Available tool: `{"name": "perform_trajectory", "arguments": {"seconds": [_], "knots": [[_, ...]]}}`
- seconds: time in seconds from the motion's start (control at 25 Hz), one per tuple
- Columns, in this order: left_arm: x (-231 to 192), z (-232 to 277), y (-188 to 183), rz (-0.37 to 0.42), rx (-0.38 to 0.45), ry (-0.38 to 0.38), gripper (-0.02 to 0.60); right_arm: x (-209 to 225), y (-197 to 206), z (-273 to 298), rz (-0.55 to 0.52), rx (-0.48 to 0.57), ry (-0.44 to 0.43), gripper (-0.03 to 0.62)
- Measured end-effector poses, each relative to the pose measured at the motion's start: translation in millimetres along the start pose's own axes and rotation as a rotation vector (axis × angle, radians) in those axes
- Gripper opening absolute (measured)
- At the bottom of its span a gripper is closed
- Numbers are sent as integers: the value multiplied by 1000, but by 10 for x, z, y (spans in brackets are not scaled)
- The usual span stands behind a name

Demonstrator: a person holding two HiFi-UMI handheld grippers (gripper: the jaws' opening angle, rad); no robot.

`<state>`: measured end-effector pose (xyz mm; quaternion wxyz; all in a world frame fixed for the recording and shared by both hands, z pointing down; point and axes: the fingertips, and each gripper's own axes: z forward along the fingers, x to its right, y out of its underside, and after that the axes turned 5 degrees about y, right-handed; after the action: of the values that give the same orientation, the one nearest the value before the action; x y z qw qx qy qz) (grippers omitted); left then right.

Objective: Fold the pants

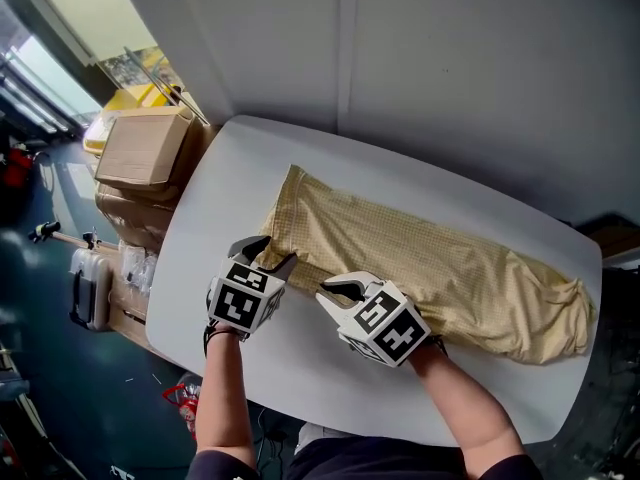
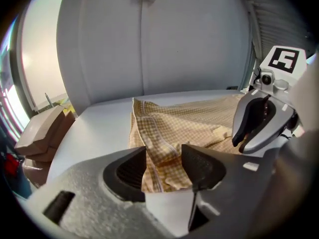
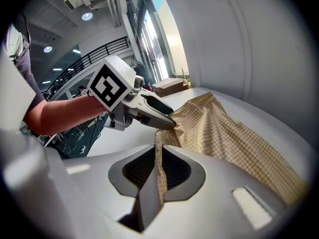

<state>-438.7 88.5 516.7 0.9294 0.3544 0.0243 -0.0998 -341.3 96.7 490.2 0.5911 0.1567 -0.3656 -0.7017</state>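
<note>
Lying on the white rounded surface (image 1: 220, 198), the yellow checked cloth pants (image 1: 430, 258) seem folded leg over leg; right hand-held gripper (image 1: 335, 290) pinches their near edge, left hand-held gripper (image 1: 270, 255) gapes around it; crosswise folds remain.

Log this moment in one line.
left gripper: open, pants between jaws | right gripper: shut on pants edge | pants lying along table
</note>
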Motion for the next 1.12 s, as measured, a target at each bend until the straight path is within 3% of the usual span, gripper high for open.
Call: {"name": "perform_trajectory", "arguments": {"seconds": [0.08, 0.2, 0.28, 0.4, 0.48, 0.6, 0.68, 0.76, 0.84, 0.96, 1.12], "knots": [[-21, 44, 33, -25, -21, -8, 172, -6, 16, -6, -8, -7, -3, 43], [2, 17, -7, -2, -35, -28, 18, 12, -9, -44, -17, 1, 0, 40], [12, -97, -81, -1, -42, -23, 14, 23, -47, -81, -17, 13, 2, 37], [-19, -372, -264, -82, 1, 55, 14, 29, -120, -129, -20, 30, -1, 37], [-125, -485, -236, -97, -21, 78, 14, 31, -159, -129, -25, 39, -2, 37], [-323, -433, 64, -13, -116, -6, 30, 8, -137, -81, -20, 33, -11, 41], [-359, -386, 215, -3, -110, -60, 73, -10, -133, -43, -17, 37, -12, 48], [-375, -369, 256, -60, -40, -76, 204, -13, -144, 11, -22, 39, -5, 56], [-384, -331, 256, -160, 32, -53, 261, -34, -90, 89, -20, 13, -12, 61], [-362, -216, 266, -276, 62, -17, 265, -72, -31, 166, -10, -9, -21, 58], [-266, -123, 218, -346, 85, 44, 252, -136, -13, 187, -15, -12, -31, 55]]}}
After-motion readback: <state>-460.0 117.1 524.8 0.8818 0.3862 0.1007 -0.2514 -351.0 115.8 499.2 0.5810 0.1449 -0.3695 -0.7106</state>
